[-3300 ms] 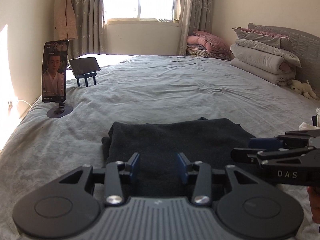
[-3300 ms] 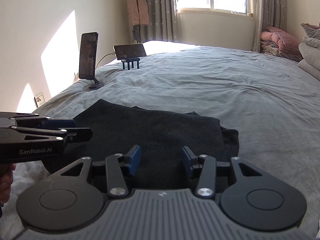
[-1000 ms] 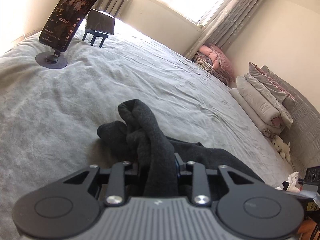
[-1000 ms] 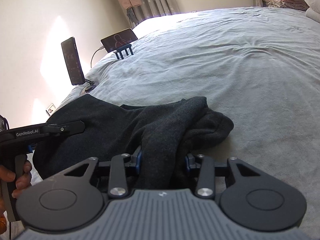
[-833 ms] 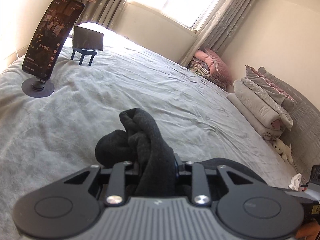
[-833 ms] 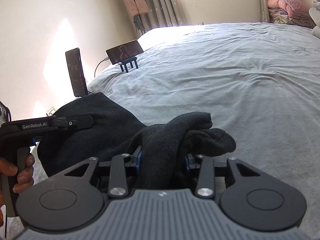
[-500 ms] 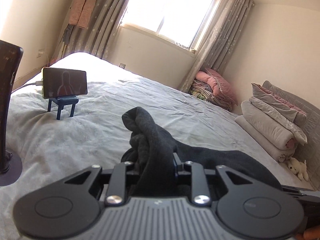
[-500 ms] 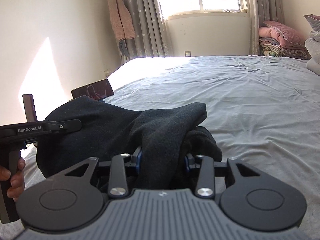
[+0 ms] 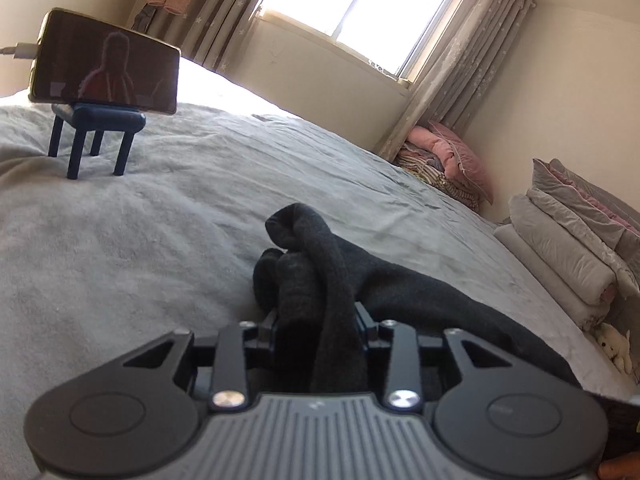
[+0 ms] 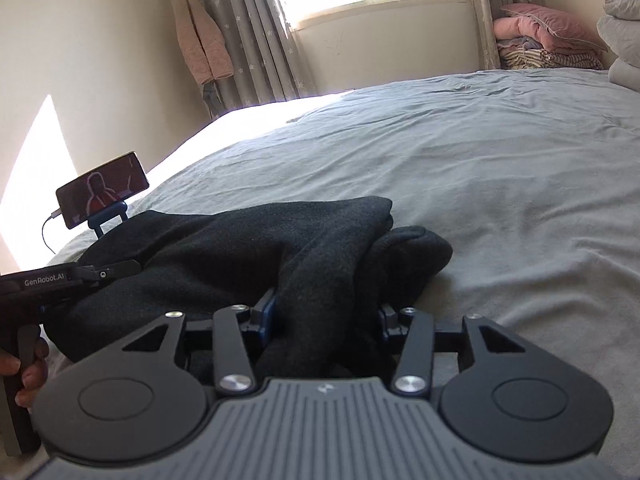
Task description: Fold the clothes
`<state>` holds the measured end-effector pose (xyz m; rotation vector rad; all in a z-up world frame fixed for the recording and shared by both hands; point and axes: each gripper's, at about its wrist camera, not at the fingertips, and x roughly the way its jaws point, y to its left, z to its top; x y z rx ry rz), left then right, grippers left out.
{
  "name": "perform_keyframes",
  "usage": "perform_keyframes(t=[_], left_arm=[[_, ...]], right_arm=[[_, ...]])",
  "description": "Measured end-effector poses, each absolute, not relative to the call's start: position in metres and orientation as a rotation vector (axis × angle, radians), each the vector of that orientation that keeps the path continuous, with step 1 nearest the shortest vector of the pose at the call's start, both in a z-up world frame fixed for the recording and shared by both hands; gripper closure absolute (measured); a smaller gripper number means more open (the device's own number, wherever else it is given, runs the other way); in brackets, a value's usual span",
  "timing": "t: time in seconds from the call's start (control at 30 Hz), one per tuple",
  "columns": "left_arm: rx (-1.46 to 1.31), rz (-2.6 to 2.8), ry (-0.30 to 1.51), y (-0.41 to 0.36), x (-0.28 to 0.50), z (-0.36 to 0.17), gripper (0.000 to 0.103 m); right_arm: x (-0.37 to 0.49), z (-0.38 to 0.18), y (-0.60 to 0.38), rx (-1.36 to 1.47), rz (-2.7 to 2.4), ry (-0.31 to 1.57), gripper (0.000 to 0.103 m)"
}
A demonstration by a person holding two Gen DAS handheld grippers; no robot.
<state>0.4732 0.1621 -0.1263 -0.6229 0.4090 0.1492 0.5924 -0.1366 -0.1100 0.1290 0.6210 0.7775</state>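
A dark grey garment (image 9: 400,280) lies bunched on the grey bed (image 9: 160,240). One folded edge of it stands up between the fingers of my left gripper (image 9: 316,320). Those jaws are opening, and the thick cloth still fills the gap and touches both pads. In the right wrist view the garment (image 10: 224,248) stretches left from my right gripper (image 10: 326,312). Its jaws are opening too, with a thick fold still packed between them. The left gripper (image 10: 120,268) shows at that view's left edge, held by a hand (image 10: 28,376).
A phone on a small blue stand (image 9: 106,74) sits on the bed, close on the left. Folded quilts (image 9: 560,252) and pink bedding (image 9: 448,164) lie along the far right wall. A plush toy (image 9: 614,344) is beside them. The sheet (image 10: 480,160) stretches on ahead.
Both grippers carried the garment's edge forward across the bed and lower, toward the phone stand. Both pairs of jaws stand wider than half a second ago.
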Motion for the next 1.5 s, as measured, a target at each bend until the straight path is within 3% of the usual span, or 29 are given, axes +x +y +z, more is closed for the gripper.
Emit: perform_keyframes(t=[0.1, 0.2, 0.43, 0.7, 0.77, 0.9, 0.97, 1.33, 1.4, 1.5], left_arm=[[-0.644, 0.155, 0.398, 0.164, 0.467, -0.121, 0.048], [-0.523, 0.27, 0.361, 0.149, 0.457, -0.102, 0.031], [-0.323, 0.262, 0.264, 0.119, 0.447, -0.059, 0.032], [-0.177, 0.136, 0.43, 0.093, 0.469, -0.096, 0.034], [-0.185, 0.138, 0.436, 0.098, 0.467, -0.101, 0.033], [-0.108, 0.199, 0.456, 0.087, 0.468, -0.096, 0.033], [-0.063, 0.237, 0.47, 0.074, 0.463, -0.087, 0.033], [-0.098, 0.372, 0.659, 0.022, 0.405, -0.03, 0.032], [-0.109, 0.388, 0.67, 0.009, 0.383, -0.016, 0.029], [-0.129, 0.414, 0.684, -0.009, 0.349, 0.005, 0.023]], right_arm=[[0.595, -0.104, -0.147, 0.203, 0.794, 0.647, 0.047], [0.583, -0.085, -0.146, 0.128, 0.766, 0.593, 0.03], [0.563, -0.044, -0.144, 0.064, 0.728, 0.417, 0.029], [0.549, -0.083, -0.107, -0.098, 0.739, 0.45, 0.046], [0.551, -0.089, -0.117, -0.111, 0.724, 0.439, 0.059], [0.549, -0.081, -0.126, -0.117, 0.673, 0.444, 0.062], [0.54, -0.069, -0.127, -0.147, 0.642, 0.439, 0.054], [0.479, -0.007, -0.154, -0.125, 0.641, 0.555, 0.041], [0.46, 0.005, -0.16, -0.143, 0.642, 0.565, 0.039], [0.429, 0.022, -0.172, -0.156, 0.646, 0.577, 0.029]])
